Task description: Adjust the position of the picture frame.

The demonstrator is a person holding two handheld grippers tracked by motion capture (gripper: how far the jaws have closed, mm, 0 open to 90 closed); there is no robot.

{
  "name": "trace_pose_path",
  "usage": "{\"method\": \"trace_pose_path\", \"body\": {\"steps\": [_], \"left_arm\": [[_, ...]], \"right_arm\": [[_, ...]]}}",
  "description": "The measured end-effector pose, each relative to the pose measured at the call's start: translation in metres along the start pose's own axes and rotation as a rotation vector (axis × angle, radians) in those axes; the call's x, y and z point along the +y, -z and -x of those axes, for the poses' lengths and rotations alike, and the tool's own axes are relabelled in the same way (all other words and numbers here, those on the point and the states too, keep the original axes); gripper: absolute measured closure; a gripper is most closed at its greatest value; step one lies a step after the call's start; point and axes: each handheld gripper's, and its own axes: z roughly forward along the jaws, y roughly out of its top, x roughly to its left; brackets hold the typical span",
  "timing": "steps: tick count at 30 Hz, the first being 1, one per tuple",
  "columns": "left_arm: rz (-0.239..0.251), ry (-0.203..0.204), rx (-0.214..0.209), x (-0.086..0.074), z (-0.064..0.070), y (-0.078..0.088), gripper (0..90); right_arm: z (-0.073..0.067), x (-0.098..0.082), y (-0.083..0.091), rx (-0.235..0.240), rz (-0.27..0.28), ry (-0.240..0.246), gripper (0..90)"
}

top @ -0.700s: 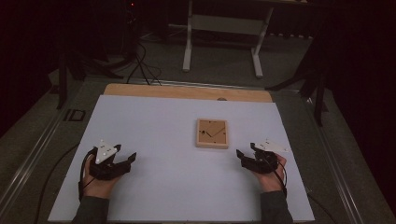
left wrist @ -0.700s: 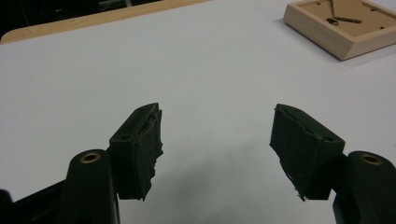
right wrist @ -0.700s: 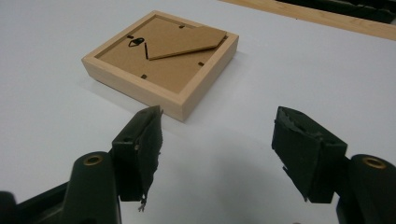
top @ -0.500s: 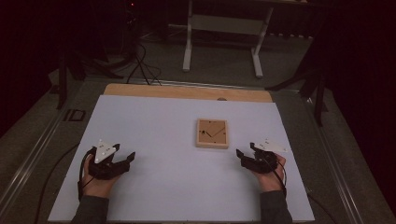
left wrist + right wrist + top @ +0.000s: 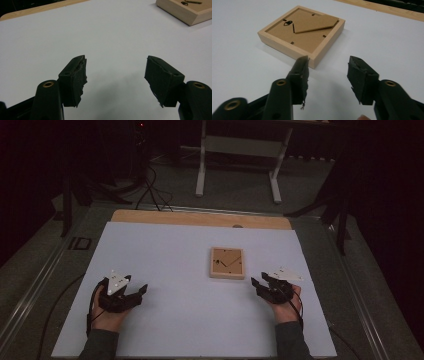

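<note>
Small square pale-wood picture frame point(image 5: 227, 263), face down with brown backing board upward, is judged light, stiff and fragile; its raised rim is best gripped. Right gripper point(image 5: 328, 67) is held released and empty just beside the frame; left gripper point(image 5: 116, 71), likewise spread and empty, is kept well apart.

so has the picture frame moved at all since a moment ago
No. In the high view the picture frame lies at the same spot on the white table, just as far from the wooden strip along the far edge. Neither gripper touches it.
</note>
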Motion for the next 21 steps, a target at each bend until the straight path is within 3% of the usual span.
{"method": "trace_pose_path", "body": {"steps": [5, 6, 7, 8, 9, 10, 11, 12, 21], "left_arm": [[0.002, 0.009, 0.005, 0.0, -0.002, 0.0, 33.6], [0.003, 0.017, 0.007, 0.0, -0.003, 0.001, 33.6], [0.003, 0.017, 0.007, 0.0, -0.003, 0.001, 33.6], [0.004, 0.022, 0.008, 0.0, -0.004, 0.0, 33.6], [0.004, 0.024, 0.008, -0.001, -0.005, 0.0, 33.6], [0.003, 0.024, 0.009, -0.001, -0.005, 0.0, 33.6], [0.003, 0.024, 0.009, -0.001, -0.005, 0.0, 33.6], [0.004, 0.023, 0.008, 0.0, -0.004, 0.0, 33.6], [0.004, 0.016, 0.006, 0.0, -0.003, -0.001, 33.6]], "right_arm": [[0.0, 0.004, -0.004, -0.009, -0.008, -0.002, 58.3], [0.001, 0.007, -0.004, -0.017, 0.005, -0.014, 64.2], [0.001, 0.007, -0.004, -0.017, 0.005, -0.014, 64.2], [0.001, 0.009, -0.005, -0.026, 0.009, -0.017, 71.2], [0.001, 0.009, -0.005, -0.026, 0.009, -0.017, 71.2], [0.002, 0.01, -0.006, -0.031, 0.009, -0.018, 78.1], [0.002, 0.01, -0.006, -0.031, 0.009, -0.018, 78.1], [0.003, 0.01, -0.009, -0.034, 0.0, -0.016, 85.2], [0.001, 0.015, -0.024, -0.019, -0.027, 0.024, 89.7]]}}
